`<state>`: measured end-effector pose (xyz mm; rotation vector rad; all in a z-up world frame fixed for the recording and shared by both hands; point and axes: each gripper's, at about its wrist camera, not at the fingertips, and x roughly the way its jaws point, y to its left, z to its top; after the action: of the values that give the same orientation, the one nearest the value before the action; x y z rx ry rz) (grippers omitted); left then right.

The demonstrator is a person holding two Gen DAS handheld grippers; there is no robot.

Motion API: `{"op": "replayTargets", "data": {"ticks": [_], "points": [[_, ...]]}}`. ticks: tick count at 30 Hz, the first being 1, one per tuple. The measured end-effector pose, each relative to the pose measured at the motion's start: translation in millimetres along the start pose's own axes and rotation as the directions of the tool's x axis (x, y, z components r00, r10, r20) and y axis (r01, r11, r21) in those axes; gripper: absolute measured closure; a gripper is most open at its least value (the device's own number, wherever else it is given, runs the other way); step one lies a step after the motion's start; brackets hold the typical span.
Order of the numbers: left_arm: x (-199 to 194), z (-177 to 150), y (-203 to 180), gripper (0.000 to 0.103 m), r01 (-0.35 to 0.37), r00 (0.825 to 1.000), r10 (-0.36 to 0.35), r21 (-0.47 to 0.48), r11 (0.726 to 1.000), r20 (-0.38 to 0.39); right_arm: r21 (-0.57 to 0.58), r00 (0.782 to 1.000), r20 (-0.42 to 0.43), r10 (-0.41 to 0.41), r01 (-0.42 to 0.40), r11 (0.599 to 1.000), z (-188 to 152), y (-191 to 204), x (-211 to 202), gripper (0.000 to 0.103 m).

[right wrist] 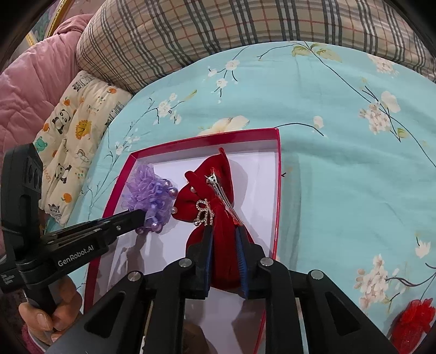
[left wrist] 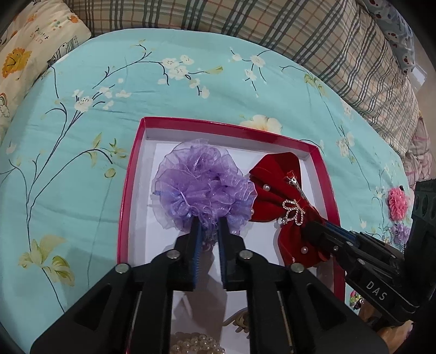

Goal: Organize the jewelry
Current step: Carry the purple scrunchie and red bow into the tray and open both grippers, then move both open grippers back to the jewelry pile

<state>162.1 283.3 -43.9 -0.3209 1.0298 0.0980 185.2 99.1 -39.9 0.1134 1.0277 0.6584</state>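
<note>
A red-rimmed box with a white floor lies on the bed; it also shows in the right wrist view. My left gripper is shut on the near edge of a purple organza hair flower, seen with pearl beads in the right wrist view. My right gripper is shut on a red velvet bow clip with a rhinestone charm and metal clip. The bow lies to the right of the flower in the box, and the right gripper enters from the right.
Pearl beads and a small charm lie at the box's near end. A pink flower clip and other small pieces lie on the teal sheet at right. A red mesh flower lies near right. Plaid pillows line the back.
</note>
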Motion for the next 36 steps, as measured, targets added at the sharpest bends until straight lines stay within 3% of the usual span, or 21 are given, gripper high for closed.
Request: {"op": "replayTargets", "data": {"ticks": [2, 7, 13, 19, 30, 36], "points": [[-3, -1, 1, 0.083, 0.001, 1.000, -0.001, -0.001, 1.000, -0.004, 0.001, 1.000, 0.003, 0.004, -0.004, 1.000, -1, 0, -4, 0.075], [-17, -5, 0, 0.070, -0.008, 1.000, 0.008, 0.000, 1.000, 0.015, -0.006, 1.000, 0.022, 0.014, -0.014, 1.000, -4, 2, -20, 0.072], [-33, -8, -5, 0.070, 0.006, 0.999, -0.006, -0.005, 1.000, 0.034, 0.001, 0.998, 0.054, 0.018, -0.018, 1.000, -12, -3, -47, 0.063], [-41, -13, -26, 0.070, 0.030, 0.999, -0.030, 0.016, 0.999, 0.038, 0.027, 0.997, 0.078, -0.015, 0.013, 1.000, -23, -22, -72, 0.063], [-47, -21, -87, 0.070, 0.097, 0.995, -0.099, 0.091, 0.991, 0.022, 0.121, 0.988, 0.128, -0.092, 0.076, 0.990, -50, -83, -127, 0.061], [-40, -26, -130, 0.070, 0.140, 0.990, -0.141, 0.144, 0.980, -0.010, 0.204, 0.973, 0.150, -0.175, 0.143, 0.968, -68, -132, -162, 0.061]]}}
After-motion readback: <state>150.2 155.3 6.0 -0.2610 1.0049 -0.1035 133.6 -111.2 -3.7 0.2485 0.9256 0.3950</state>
